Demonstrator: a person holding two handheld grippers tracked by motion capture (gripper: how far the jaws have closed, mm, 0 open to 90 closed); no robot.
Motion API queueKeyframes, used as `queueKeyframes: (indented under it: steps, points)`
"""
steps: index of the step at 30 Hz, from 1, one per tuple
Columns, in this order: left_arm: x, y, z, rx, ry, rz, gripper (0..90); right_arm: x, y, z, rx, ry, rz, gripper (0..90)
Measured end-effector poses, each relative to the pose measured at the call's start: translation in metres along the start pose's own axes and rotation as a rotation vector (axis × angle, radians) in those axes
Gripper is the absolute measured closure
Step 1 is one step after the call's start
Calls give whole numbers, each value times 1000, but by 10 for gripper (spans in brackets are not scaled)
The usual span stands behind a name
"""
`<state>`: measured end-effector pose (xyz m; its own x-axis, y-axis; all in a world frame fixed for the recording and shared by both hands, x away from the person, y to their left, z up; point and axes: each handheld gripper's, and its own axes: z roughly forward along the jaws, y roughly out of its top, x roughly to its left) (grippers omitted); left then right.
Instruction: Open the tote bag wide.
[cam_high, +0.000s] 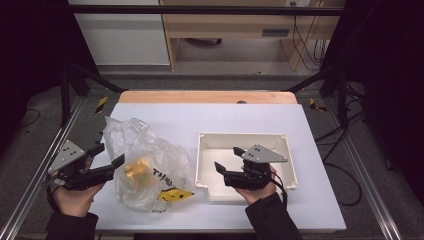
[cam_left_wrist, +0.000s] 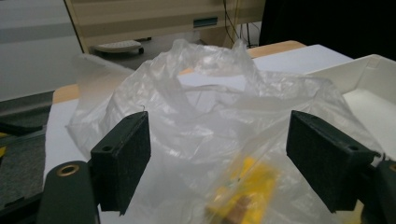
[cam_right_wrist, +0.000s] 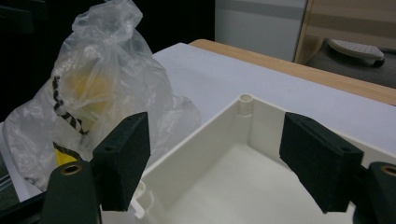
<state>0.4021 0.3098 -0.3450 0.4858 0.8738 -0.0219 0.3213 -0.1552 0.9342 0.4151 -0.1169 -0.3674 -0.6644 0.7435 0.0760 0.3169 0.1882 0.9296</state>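
A crumpled clear plastic bag (cam_high: 145, 162) with yellow items inside lies on the white table, left of centre. My left gripper (cam_high: 111, 156) hovers at the bag's left edge, open; in the left gripper view the bag (cam_left_wrist: 219, 121) fills the gap between the wide-apart pads (cam_left_wrist: 123, 158) without touching them. A white rectangular tray (cam_high: 205, 145) stands right of centre. My right gripper (cam_high: 229, 159) is open over the tray's near left part, pointing toward the bag. In the right gripper view the tray's corner (cam_right_wrist: 243, 105) and the bag (cam_right_wrist: 102, 88) lie ahead.
The white table sheet (cam_high: 200, 117) has a wooden strip (cam_high: 207, 97) along its far edge. Metal frame rails (cam_high: 30, 185) run along both sides. A yellow-and-black label (cam_high: 175, 195) sticks out at the bag's near side.
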Motion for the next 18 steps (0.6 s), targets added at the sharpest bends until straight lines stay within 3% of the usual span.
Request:
queueKeyframes:
  steps: [6, 18]
  points:
    - [-4, -5, 7, 25, -6, 13, 220, 15, 8, 15, -9, 36, -4, 250]
    - [-2, -18, 8, 53, -20, 2, 254, 45, 19, 52, -10, 113, -8, 248]
